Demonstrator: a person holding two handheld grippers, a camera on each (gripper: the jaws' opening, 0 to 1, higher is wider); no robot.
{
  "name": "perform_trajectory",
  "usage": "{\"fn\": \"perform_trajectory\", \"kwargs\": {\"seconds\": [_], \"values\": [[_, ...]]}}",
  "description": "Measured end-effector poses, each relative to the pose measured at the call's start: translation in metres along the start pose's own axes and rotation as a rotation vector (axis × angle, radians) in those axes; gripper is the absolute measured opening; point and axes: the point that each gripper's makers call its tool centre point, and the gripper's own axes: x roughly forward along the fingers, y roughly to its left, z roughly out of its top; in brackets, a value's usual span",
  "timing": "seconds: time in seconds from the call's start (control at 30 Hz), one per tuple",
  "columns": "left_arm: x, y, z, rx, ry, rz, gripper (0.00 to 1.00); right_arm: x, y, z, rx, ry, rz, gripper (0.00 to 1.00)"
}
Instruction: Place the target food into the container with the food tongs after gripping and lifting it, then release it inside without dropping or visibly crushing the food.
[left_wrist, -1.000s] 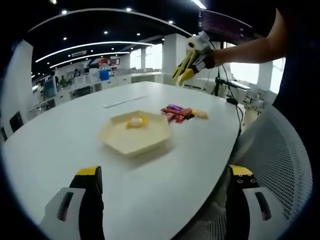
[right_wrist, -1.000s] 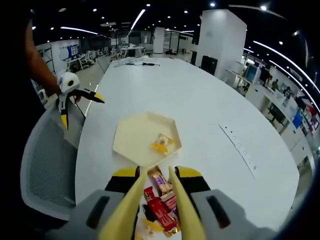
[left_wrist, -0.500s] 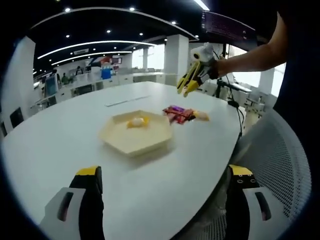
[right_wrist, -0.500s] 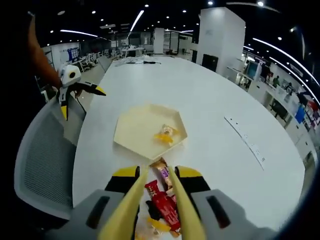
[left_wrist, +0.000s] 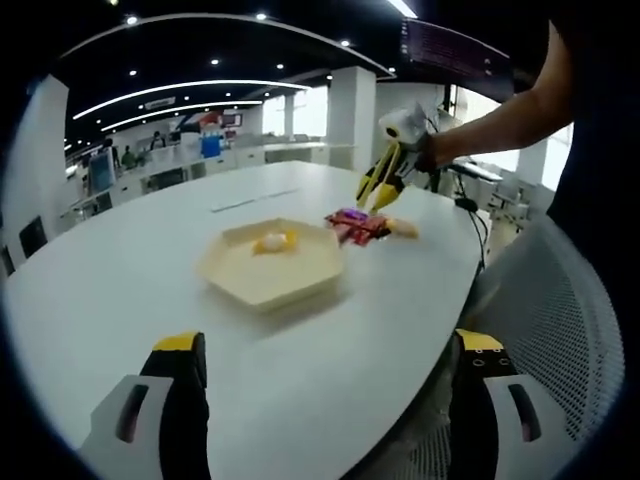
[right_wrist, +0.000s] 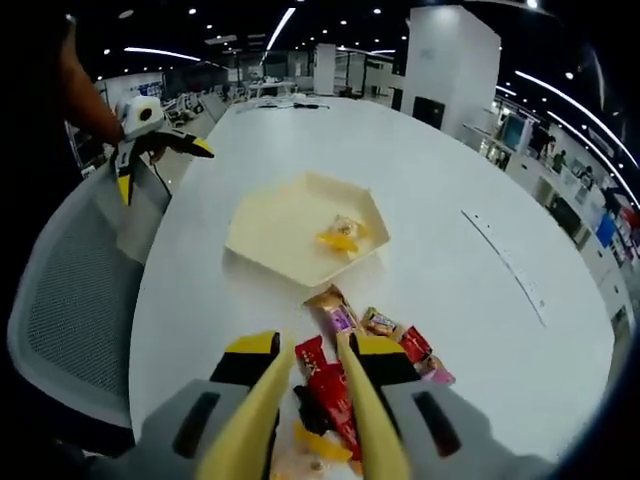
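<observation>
Your right gripper (right_wrist: 308, 385) holds a pair of yellow food tongs (right_wrist: 305, 405), whose two arms stand slightly apart and reach down over a pile of wrapped snacks (right_wrist: 340, 385) on the white worktop (right_wrist: 440, 200). The gripper's jaws are pressed against the tong arms. In the right gripper view, a red wrapper (right_wrist: 335, 395) lies between the tong tips; whether the tips touch it, you cannot tell. More wrappers in red, purple and gold lie just beside it, fanned toward the right.

Just beyond the pile sits a pale hexagonal tray (right_wrist: 270, 225), the container. One yellow wrapped sweet (right_wrist: 342, 236) already lies inside it, toward the side nearest the pile.

Your left gripper (left_wrist: 325, 400) is held at the worktop's edge, well apart from the tray, with its jaws spread wide and nothing between them. In the left gripper view, the tray (left_wrist: 285, 280) sits mid-worktop with the snacks (left_wrist: 360, 226) behind it, and the tongs (left_wrist: 380, 182) point down just above them. A grey mesh chair (left_wrist: 560, 320) stands by the worktop's edge.
</observation>
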Motion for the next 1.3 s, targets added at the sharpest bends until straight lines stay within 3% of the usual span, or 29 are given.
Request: {"fn": "perform_trajectory", "kwargs": {"seconds": [0.43,0.6,0.67,1.07,1.3], "values": [[0.000,-0.004,-0.001,0.012,0.006,-0.013,0.97,0.026,0.000,-0.022,-0.013,0.060,0.026,0.26],[0.000,-0.002,0.000,0.007,0.002,-0.006,0.96,0.033,-0.002,-0.033,-0.008,0.114,0.010,0.25],[0.000,-0.001,0.001,0.006,0.001,-0.002,0.96,0.032,-0.002,-0.031,0.059,0.103,0.019,0.24],[0.000,0.000,0.000,0.011,0.005,0.000,0.95,0.030,-0.003,-0.030,0.096,0.120,0.008,0.20],[0.001,-0.003,-0.001,0.021,0.011,-0.008,0.95,0.016,-0.005,-0.016,0.123,0.103,-0.006,0.21]]}}
